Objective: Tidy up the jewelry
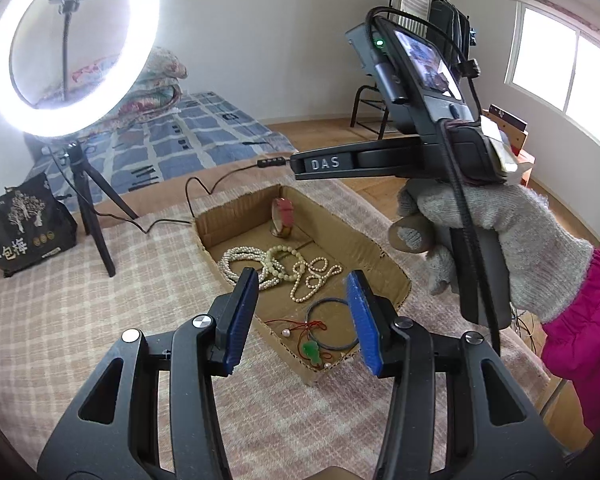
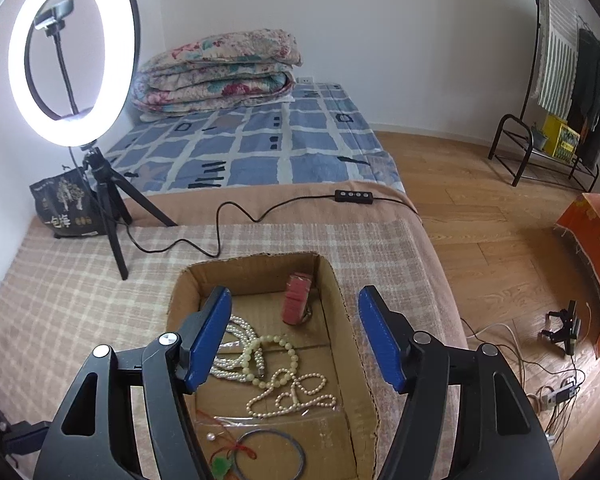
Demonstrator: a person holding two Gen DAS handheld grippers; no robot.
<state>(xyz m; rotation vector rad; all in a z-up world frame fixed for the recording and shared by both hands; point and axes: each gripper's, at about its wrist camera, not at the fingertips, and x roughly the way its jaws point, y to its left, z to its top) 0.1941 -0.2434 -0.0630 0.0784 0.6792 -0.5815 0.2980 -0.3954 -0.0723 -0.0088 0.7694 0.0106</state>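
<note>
From the left wrist view, the left gripper (image 1: 302,322) hangs above a shallow brown cardboard tray (image 1: 396,276) on a pink checked blanket (image 1: 60,320), its blue-padded jaws apart with nothing between them. The tray holds the jewelry together, evidently as the sorting spot: two white pearl strands (image 1: 240,266), one pale green bead bracelet (image 1: 278,266), one thin dark bangle (image 1: 332,328), one green pendant on a red cord (image 1: 312,350) and one pink-topped ring box (image 1: 283,220). A grey-gloved hand (image 1: 488,248) carries the right gripper's handle at the side. From the right wrist view, the right gripper (image 2: 292,344) hovers over the same tray (image 2: 364,364), jaws wide and empty. A lit white ring light (image 2: 74,50) on a black tripod likely stands there to brighten the work.
</note>
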